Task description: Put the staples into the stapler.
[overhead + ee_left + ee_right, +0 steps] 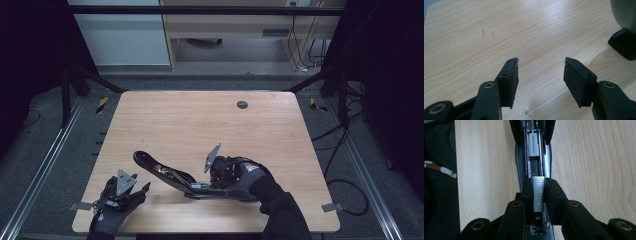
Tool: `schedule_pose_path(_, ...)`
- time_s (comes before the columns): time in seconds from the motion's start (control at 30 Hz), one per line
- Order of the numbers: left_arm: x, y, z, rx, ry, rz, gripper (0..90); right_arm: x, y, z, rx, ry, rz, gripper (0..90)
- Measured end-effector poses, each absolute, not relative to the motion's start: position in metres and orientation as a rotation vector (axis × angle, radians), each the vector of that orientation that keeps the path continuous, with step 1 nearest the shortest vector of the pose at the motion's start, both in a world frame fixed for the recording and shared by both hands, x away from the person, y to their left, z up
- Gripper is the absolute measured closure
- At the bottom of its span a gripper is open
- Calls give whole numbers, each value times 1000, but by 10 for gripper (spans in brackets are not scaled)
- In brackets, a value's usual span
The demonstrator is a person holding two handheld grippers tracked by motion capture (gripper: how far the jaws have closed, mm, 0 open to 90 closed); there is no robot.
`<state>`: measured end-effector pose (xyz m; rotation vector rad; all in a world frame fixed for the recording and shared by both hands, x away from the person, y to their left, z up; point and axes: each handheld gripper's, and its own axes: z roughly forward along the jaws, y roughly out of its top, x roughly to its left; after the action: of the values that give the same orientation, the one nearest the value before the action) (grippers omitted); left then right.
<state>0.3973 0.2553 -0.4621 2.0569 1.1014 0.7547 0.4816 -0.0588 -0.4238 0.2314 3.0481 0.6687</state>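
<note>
Wood, metal and matt black plastic

The desk [200,120] is light wood with a smooth, slightly shiny surface and fine grain lines. The stapler [535,157] has a glossy black plastic shell and a bright metal channel inside. The strip of staples [538,192] is silvery metal, finely ribbed. The right gripper [538,191] is matt black plastic with brass-coloured rivets; the left gripper [540,75] has rough, felt-like black pads [576,80]. The gloves [247,175] look like dark cloth.

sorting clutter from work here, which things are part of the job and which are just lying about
In the job:
- strip of staples, clamped in the right gripper
- opened black stapler, its channel under the strip

Lying about:
- left gripper, open, nothing between its pads
- dark round spot at the table's far side
</note>
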Motion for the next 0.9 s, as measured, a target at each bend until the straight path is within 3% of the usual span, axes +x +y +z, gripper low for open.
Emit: schedule_pose_path(0.9,397,255,-462,2059,1101,755,448,481,-60,-423,206,3048,656,785)
